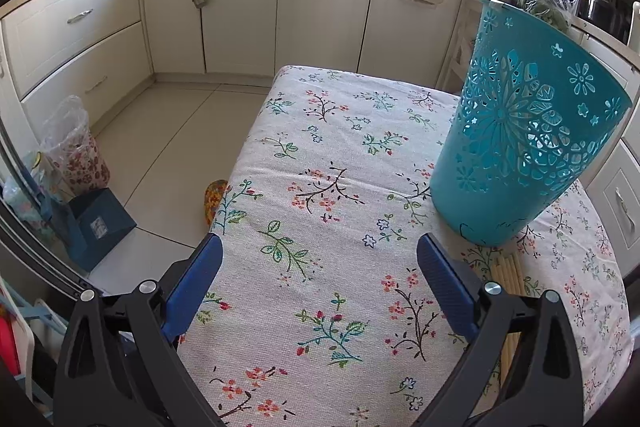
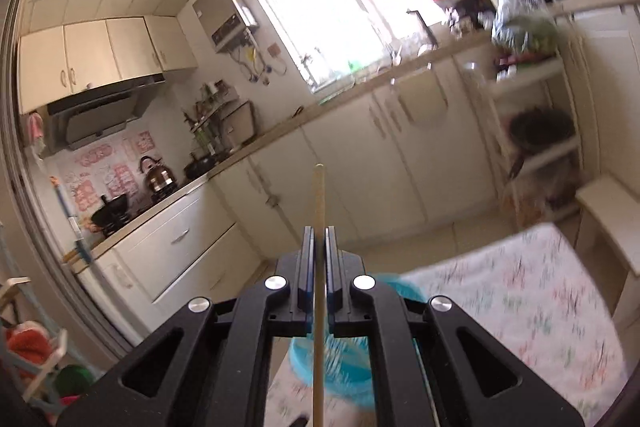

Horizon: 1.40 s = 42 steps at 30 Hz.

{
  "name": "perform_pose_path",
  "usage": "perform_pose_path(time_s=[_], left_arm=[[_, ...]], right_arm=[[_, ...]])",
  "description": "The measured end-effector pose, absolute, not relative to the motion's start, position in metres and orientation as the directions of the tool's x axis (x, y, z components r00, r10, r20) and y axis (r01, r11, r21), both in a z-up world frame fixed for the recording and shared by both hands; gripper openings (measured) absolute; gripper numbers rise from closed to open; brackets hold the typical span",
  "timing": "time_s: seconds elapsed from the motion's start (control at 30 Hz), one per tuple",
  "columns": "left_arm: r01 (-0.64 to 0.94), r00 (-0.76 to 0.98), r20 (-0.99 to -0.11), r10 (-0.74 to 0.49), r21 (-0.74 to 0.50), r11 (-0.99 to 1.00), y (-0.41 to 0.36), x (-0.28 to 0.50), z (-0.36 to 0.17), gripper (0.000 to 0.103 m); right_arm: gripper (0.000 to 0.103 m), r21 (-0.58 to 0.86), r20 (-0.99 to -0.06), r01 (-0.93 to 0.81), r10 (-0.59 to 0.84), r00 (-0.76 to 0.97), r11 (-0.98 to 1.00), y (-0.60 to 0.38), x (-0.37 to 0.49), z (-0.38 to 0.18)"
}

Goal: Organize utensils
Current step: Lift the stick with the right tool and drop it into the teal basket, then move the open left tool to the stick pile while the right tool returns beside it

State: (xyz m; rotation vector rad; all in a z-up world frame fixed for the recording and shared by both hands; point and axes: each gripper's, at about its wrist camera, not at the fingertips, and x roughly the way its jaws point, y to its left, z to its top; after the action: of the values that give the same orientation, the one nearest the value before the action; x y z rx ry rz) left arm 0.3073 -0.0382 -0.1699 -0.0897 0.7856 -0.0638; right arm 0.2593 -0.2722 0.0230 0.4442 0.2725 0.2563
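My count: one basket, one chopstick held.
One teal basket [image 1: 528, 131] on one floral tablecloth [image 1: 320, 187]; one wooden chopstick [image 2: 318, 211] between my right gripper [image 2: 319, 239] pads.

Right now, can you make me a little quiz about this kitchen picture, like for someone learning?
1. True or false: the left tool is closed tight on a spoon.
2. What thin thing does the right tool pinch? A) a wooden chopstick B) a fork C) a knife
3. Fill in: the teal basket stands on the flowered ______.

Key:
1. False. Its two blue fingers stand wide apart with nothing between them.
2. A. The stick runs between the closed fingers and pokes out past them.
3. Tablecloth. More wooden sticks lie on it beside the basket.
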Motion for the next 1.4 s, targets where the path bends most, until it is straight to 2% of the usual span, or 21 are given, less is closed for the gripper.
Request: perform_pose_path(time_s=[0.13, 0.43, 0.6, 0.7, 0.8, 0.9, 1.07, 1.27, 1.4], left_arm=[[0.029, 0.702, -0.705, -0.097, -0.108, 0.994, -0.039, 0.308, -0.171, 0.094], [0.034, 0.7, -0.707, -0.103, -0.112, 0.993, -0.039, 0.309, -0.171, 0.094], [0.028, 0.7, -0.707, -0.104, -0.118, 0.993, -0.037, 0.309, -0.173, 0.094], [0.025, 0.7, -0.707, -0.103, -0.12, 0.992, -0.036, 0.309, -0.173, 0.094], [0.021, 0.699, -0.708, -0.101, -0.121, 0.992, -0.036, 0.31, -0.173, 0.094], [0.019, 0.698, -0.71, -0.098, -0.118, 0.993, -0.037, 0.309, -0.173, 0.094], [0.012, 0.696, -0.712, -0.092, -0.116, 0.993, -0.035, 0.309, -0.173, 0.094], [-0.001, 0.694, -0.715, -0.088, -0.124, 0.992, -0.033, 0.31, -0.174, 0.094], [0.002, 0.694, -0.714, -0.09, -0.123, 0.992, -0.033, 0.309, -0.174, 0.094]], right_arm=[[0.006, 0.374, -0.191, -0.113, 0.196, 0.962, 0.92, -0.261, 0.295, 0.023], [0.006, 0.211, -0.341, -0.066, 0.136, 0.93, 0.975, -0.239, 0.324, -0.004], [0.016, 0.22, -0.382, -0.094, 0.174, 0.907, 0.971, -0.24, 0.304, -0.017], [0.024, 0.246, -0.353, -0.084, 0.171, 0.92, 0.966, -0.249, 0.268, -0.019], [0.024, 0.273, -0.341, -0.05, 0.146, 0.929, 0.961, -0.26, 0.221, -0.033], [0.024, 0.26, -0.431, -0.009, 0.124, 0.894, 0.966, -0.263, 0.183, -0.072], [0.024, 0.281, -0.669, 0.08, 0.136, 0.731, 0.956, -0.269, 0.171, -0.152], [0.024, 0.299, -0.696, 0.039, 0.19, 0.692, 0.953, -0.257, 0.194, -0.157], [0.023, 0.26, -0.72, 0.013, 0.185, 0.668, 0.966, -0.241, 0.203, -0.162]])
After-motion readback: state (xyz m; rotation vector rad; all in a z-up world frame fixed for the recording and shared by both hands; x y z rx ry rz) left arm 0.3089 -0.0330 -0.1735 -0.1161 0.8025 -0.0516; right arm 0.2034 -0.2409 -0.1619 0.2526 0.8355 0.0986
